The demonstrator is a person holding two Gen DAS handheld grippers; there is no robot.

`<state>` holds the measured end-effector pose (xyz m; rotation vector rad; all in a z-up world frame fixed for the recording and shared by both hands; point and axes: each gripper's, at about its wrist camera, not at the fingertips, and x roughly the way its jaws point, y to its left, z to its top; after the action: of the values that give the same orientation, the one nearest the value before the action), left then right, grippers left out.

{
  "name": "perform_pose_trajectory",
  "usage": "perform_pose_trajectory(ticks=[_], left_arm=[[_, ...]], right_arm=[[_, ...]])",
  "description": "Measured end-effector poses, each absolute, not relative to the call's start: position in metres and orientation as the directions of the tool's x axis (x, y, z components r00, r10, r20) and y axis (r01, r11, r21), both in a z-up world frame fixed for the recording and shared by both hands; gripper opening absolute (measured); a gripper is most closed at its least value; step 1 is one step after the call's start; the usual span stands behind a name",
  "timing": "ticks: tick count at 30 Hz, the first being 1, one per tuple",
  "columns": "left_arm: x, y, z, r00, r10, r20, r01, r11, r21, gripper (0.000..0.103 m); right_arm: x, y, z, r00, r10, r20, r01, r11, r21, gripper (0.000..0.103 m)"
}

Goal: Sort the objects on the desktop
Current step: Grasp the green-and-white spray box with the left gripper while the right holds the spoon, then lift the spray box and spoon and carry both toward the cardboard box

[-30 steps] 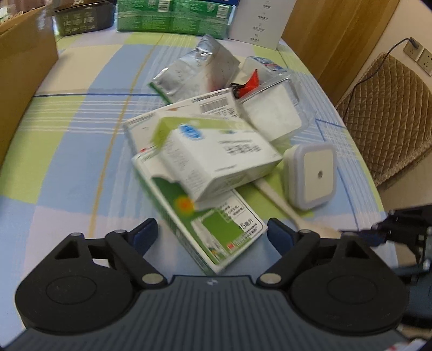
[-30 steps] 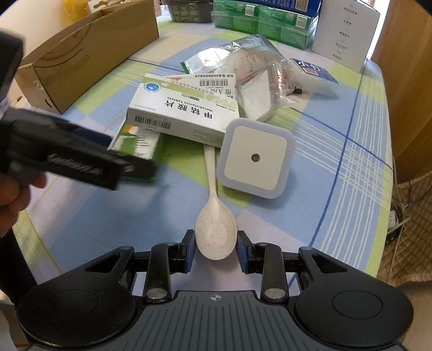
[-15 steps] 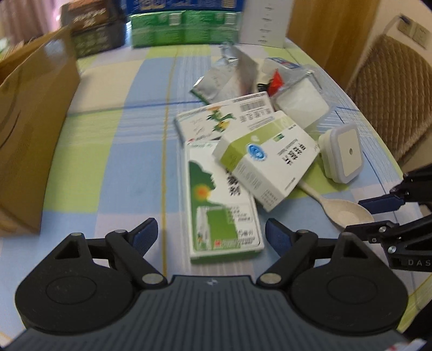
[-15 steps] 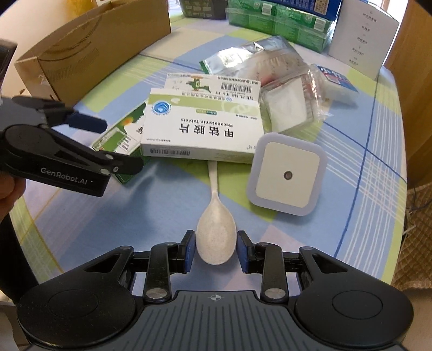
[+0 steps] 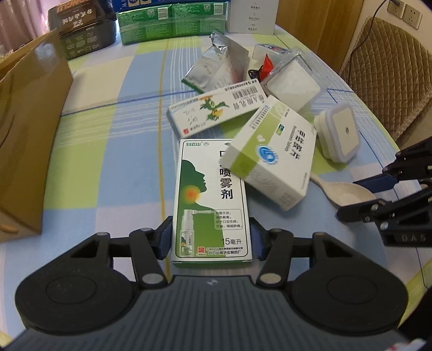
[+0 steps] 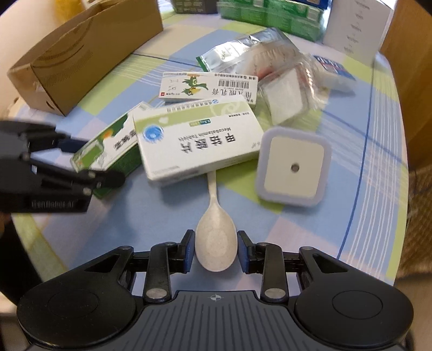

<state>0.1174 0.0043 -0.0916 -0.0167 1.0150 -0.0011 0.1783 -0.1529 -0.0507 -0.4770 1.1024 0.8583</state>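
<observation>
My left gripper [image 5: 211,239] is shut on the near end of a green and white spray box [image 5: 212,199], which lies flat on the table. A white and green tablet box [image 5: 272,151] leans on its far end. My right gripper [image 6: 215,252] has its fingers on both sides of the bowl of a cream spoon [image 6: 216,243], touching or nearly touching it. The spoon handle runs under the tablet box [image 6: 197,140]. The right gripper also shows in the left wrist view [image 5: 378,194], and the left gripper in the right wrist view [image 6: 89,159].
A white square night light [image 6: 293,167] lies right of the spoon. A long box with a parrot picture [image 5: 216,108], a foil pouch [image 5: 216,67] and a clear packet [image 5: 291,83] lie behind. A brown cardboard box [image 5: 24,129] stands at left. Green packs [image 5: 172,20] line the far edge.
My left gripper has moved in on the spray box and closed on its near end. My right gripper has stayed around the spoon bowl.
</observation>
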Motion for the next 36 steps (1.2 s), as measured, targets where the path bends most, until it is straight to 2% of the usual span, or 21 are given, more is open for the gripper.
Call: perform_pose_trajectory(ticks=[5,12,17,21,24,27,29,34,35,36], left_arm=[[0.087,0.005,-0.086,0.519,-0.006,-0.855,-0.012,1.0,-0.014,0.051],[0.06,0.019,-0.085,0.515,0.017,-0.857,-0.033,0.999,0.001,0.051],[0.058,0.024,-0.083,0.531,0.019,-0.847,-0.028,1.0,0.005,0.055],[0.062,0.025,-0.084,0.541,0.019,-0.841,-0.014,1.0,0.014,0.06],[0.064,0.025,-0.087,0.547,0.02,-0.837,-0.001,1.0,0.023,0.061],[0.065,0.025,-0.09,0.546,0.015,-0.838,0.004,1.0,0.021,0.061],[0.066,0.026,-0.091,0.543,0.012,-0.84,0.008,1.0,0.02,0.061],[0.069,0.026,-0.094,0.534,0.007,-0.845,0.018,1.0,0.02,0.061],[0.07,0.027,-0.095,0.532,0.005,-0.847,0.02,1.0,0.018,0.06],[0.07,0.027,-0.095,0.533,-0.004,-0.846,0.022,1.0,0.009,0.055]], right_arm=[[0.154,-0.158,-0.041,0.164,0.37,-0.914,-0.714,0.684,0.148,0.03],[0.122,-0.157,-0.05,0.198,0.389,-0.9,-0.633,0.752,0.185,0.03],[0.113,-0.152,-0.054,0.263,0.388,-0.883,-0.634,0.759,0.144,0.032],[0.105,-0.143,-0.058,0.31,0.352,-0.883,-0.679,0.732,0.054,0.037],[0.099,-0.14,-0.06,0.332,0.338,-0.881,-0.7,0.714,0.009,0.037],[0.1,-0.14,-0.062,0.332,0.342,-0.879,-0.698,0.716,0.014,0.037],[0.1,-0.14,-0.061,0.334,0.341,-0.879,-0.693,0.72,0.016,0.03],[0.101,-0.141,-0.059,0.332,0.355,-0.874,-0.675,0.736,0.042,0.03],[0.101,-0.141,-0.058,0.328,0.359,-0.874,-0.674,0.737,0.049,0.03],[0.1,-0.141,-0.057,0.319,0.367,-0.874,-0.673,0.737,0.064,0.03]])
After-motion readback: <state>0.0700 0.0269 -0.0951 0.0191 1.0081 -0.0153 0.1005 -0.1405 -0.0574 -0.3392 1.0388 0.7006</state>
